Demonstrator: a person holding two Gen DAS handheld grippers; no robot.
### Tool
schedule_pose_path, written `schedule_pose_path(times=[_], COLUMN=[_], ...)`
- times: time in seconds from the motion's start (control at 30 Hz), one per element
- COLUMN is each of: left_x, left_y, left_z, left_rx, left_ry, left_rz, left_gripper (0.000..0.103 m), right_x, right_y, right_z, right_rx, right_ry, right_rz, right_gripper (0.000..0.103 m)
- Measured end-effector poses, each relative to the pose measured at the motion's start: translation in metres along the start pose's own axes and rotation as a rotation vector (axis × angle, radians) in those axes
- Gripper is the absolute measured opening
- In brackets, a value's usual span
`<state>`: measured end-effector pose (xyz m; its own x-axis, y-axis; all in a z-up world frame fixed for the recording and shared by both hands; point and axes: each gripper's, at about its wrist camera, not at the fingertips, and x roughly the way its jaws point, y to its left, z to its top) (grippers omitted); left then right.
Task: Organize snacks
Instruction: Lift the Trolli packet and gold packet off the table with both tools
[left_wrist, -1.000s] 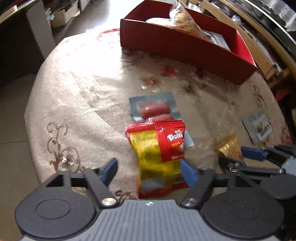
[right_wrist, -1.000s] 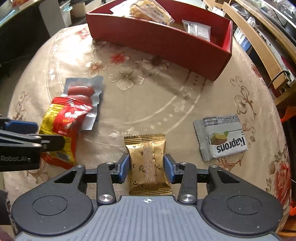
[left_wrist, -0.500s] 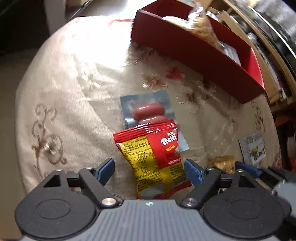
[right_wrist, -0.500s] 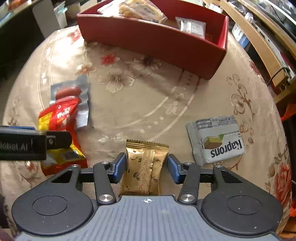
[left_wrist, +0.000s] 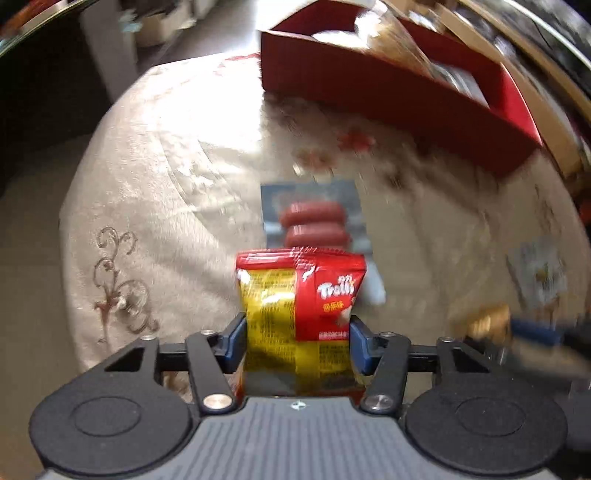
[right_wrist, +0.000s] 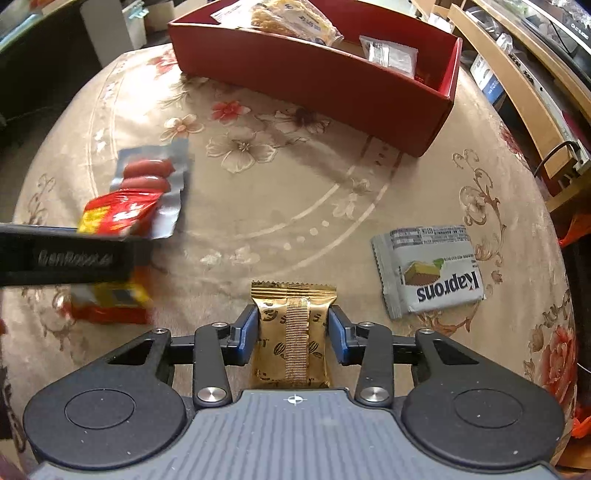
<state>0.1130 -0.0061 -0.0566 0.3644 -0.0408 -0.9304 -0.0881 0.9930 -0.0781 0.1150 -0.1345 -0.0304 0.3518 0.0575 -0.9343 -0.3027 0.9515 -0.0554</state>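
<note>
left gripper (left_wrist: 297, 341) clamped on red trolli bag (left_wrist: 301, 306), blue pads tight against both sides, over sausage pack (left_wrist: 314, 221) on floral cloth (left_wrist: 166, 192). right gripper (right_wrist: 291, 334) closing round gold packet (right_wrist: 293, 332), pads just at its edges, contact hard to tell. grey kaprons pack (right_wrist: 430, 271) flat on the cloth to the right. red box (right_wrist: 325, 79) behind, already holding snacks.
</note>
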Motion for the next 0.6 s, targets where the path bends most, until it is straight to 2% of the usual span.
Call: schedule_pose_path(times=[0.17,0.27,0.37,0.43,0.5,0.6], left_x=[-0.008,-0.01,-0.01,-0.008,-0.005,-0.001], left_y=[0.005,0.01,0.016,0.011,0.001,-0.01], left_z=[-0.025,-0.03,-0.028,-0.027,-0.029,-0.033], left_rx=[0.112,0.096,0.016,0.007,0.043,0.076], left_ry=[0.011,0.007,0.008,0.006,0.0,-0.022], left_rz=[-0.006,-0.013,-0.031,-0.03,0.011,0.056], left_gripper=[0.052,0.055,0.072,0.084,0.085,0.084], right_x=[-0.005,-0.004,-0.002,-0.001,0.002,0.003], right_y=[-0.005,-0.009,-0.012,-0.012,-0.01,-0.005], right_z=[-0.005,-0.008,-0.01,-0.009,-0.01,-0.012], right_rx=[0.0,0.009,0.021,0.024,0.008,-0.023], right_ry=[-0.005,-0.003,0.003,0.008,0.016,0.006], right_rz=[0.01,0.012,0.021,0.03,0.028,0.013], right_gripper=[0.048,0.049,0.051,0.054,0.059,0.059])
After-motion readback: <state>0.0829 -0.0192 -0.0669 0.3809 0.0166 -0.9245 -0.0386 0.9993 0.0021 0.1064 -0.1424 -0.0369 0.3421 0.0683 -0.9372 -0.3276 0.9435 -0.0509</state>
